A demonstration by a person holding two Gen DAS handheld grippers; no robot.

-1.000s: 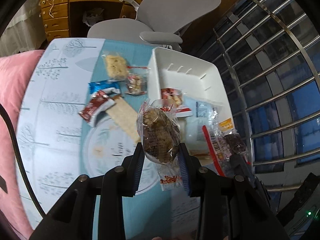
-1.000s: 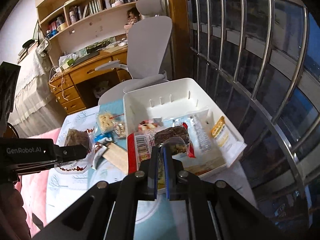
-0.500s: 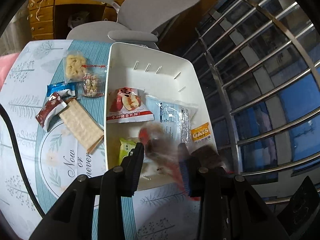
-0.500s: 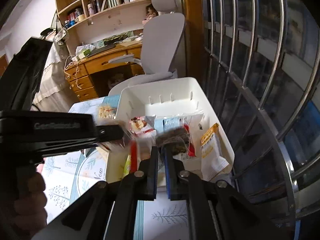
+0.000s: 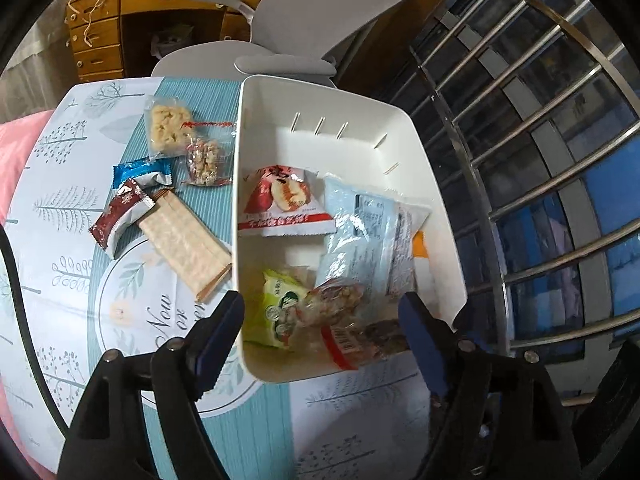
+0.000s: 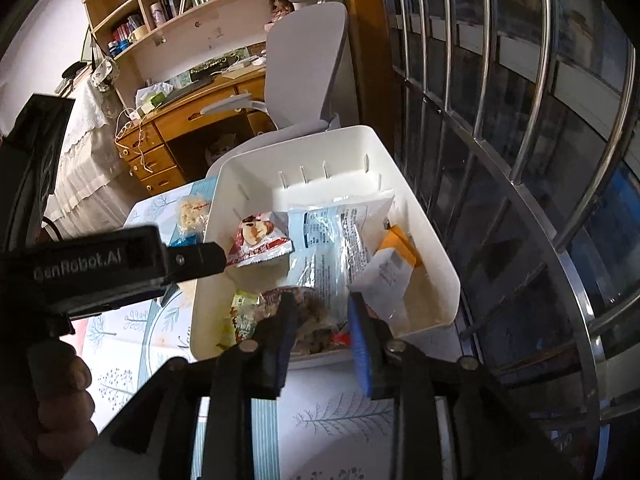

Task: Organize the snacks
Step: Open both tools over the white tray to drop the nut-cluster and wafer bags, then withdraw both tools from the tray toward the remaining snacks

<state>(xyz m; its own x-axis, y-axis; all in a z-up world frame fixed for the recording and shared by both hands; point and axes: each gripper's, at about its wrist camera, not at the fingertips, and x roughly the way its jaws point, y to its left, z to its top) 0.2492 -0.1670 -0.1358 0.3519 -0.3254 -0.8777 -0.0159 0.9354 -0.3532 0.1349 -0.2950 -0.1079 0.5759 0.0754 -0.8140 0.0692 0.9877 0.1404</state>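
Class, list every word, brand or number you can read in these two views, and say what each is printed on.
"GenRobot.AI": on the black left gripper body, seen from the right wrist.
"Now" and "or": on the round white medallion of the blue tablecloth; the line below is cut off.
Print on the snack packets in the white plastic bin: too small or blurred.

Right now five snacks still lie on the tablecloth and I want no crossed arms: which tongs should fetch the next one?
Left tongs: the cracker pack lies on their side of the white bin; both tongs are opening, empty.
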